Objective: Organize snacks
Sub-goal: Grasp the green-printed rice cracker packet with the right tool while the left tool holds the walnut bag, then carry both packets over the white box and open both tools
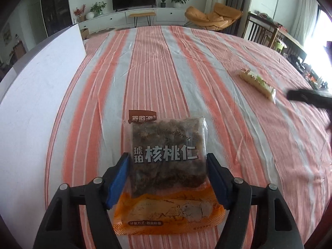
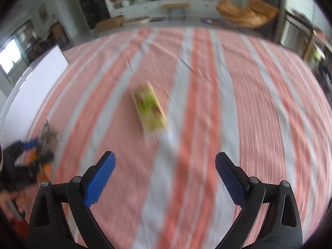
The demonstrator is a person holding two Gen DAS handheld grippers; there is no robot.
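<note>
A clear bag of dark candied walnuts [image 1: 168, 141] with white lettering lies on top of an orange packet [image 1: 166, 213] on the striped cloth. My left gripper [image 1: 168, 155] has its blue pads pressed against the bag's two side edges. Further right on the cloth lies a long yellow-green snack packet [image 1: 257, 83]. In the right wrist view that packet [image 2: 150, 110] is blurred, ahead of my right gripper [image 2: 165, 159], which stands open above the cloth with nothing between its fingers. At the left edge of that view are the left gripper and the walnut bag [image 2: 47, 139].
A red and white striped cloth [image 1: 186, 62] covers the table. A white board [image 1: 41, 87] stands along its left side. Beyond the far edge are a TV cabinet [image 1: 134, 16], an orange lounge chair [image 1: 213, 16] and dining chairs at the right.
</note>
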